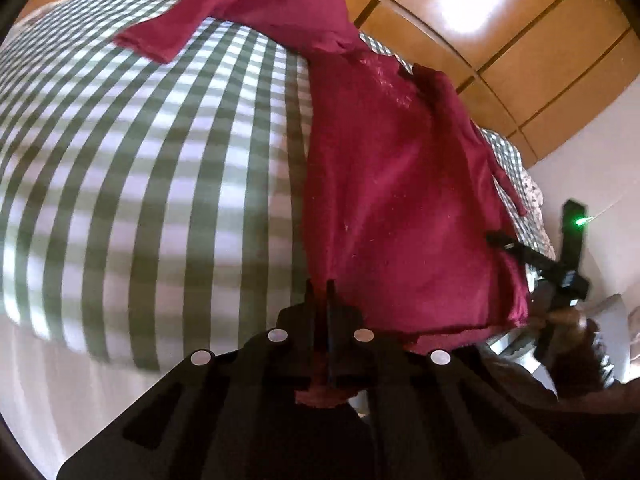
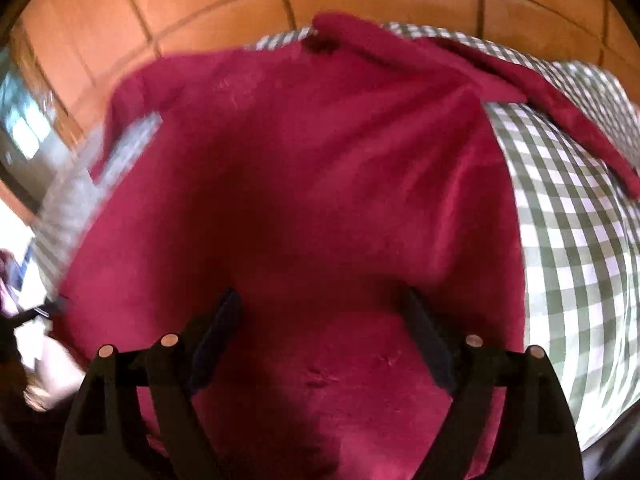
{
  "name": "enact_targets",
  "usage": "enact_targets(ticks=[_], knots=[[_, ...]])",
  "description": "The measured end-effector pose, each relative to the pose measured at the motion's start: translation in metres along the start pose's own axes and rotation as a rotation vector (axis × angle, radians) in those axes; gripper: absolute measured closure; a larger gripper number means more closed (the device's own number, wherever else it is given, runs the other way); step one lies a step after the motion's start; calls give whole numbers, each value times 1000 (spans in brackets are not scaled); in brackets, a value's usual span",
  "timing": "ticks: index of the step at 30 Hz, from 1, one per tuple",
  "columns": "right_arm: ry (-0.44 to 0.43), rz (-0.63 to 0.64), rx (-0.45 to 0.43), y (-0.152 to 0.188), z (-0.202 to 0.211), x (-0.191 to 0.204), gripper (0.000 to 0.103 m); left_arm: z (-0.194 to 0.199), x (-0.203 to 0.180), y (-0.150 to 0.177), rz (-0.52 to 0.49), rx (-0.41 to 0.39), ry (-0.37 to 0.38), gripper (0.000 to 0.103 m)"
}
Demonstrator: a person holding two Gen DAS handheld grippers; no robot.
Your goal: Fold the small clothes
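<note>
A dark red long-sleeved top [image 1: 400, 200] lies on a green-and-white checked bed cover [image 1: 160, 160], one sleeve [image 1: 192, 24] stretched out to the far left. My left gripper [image 1: 320, 288] is shut on the top's near left hem corner. My right gripper [image 2: 320, 300] is open, its fingers spread wide just above the top's body [image 2: 312, 184]. In the left wrist view the right gripper [image 1: 516, 248] shows at the top's right edge. In the right wrist view a sleeve [image 2: 560, 112] lies across the checked cover [image 2: 580, 260] at the right.
Orange wooden wardrobe panels [image 1: 500, 40] stand behind the bed, also in the right wrist view [image 2: 200, 12]. A white wall [image 1: 600, 168] is at the right. The bed's near edge drops to a pale sheet [image 1: 60, 380] at lower left.
</note>
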State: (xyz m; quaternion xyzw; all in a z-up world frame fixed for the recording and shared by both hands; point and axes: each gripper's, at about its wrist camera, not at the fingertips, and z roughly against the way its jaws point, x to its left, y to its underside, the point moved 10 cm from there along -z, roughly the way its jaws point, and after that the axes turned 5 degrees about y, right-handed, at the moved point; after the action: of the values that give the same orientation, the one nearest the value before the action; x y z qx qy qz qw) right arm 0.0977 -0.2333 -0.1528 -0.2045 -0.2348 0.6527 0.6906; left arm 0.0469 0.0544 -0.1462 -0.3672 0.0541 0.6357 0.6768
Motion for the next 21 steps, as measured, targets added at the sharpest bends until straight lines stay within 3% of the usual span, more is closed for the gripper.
enact_targets(ticks=[5, 7, 8, 9, 14, 16, 19, 21], knots=[[5, 60, -48, 13, 8, -6, 20, -2, 5, 17, 44, 46, -24, 99], [10, 54, -52, 13, 7, -6, 15, 8, 18, 0, 72, -4, -63, 70], [16, 53, -53, 13, 8, -5, 14, 14, 26, -11, 85, -40, -94, 51], [21, 51, -54, 12, 6, -4, 12, 23, 40, -31, 105, -106, -161, 46], [42, 24, -59, 4, -2, 0, 5, 46, 88, -108, 108, -242, -420, 46], [51, 14, -64, 4, -4, 2, 3, 42, 98, -131, 84, -248, -493, 38], [59, 12, -67, 3, -5, 2, 2, 32, 117, -165, 82, -264, -591, 36], [62, 6, -68, 1, -6, 2, 2, 18, 128, -186, 89, -259, -604, 26]])
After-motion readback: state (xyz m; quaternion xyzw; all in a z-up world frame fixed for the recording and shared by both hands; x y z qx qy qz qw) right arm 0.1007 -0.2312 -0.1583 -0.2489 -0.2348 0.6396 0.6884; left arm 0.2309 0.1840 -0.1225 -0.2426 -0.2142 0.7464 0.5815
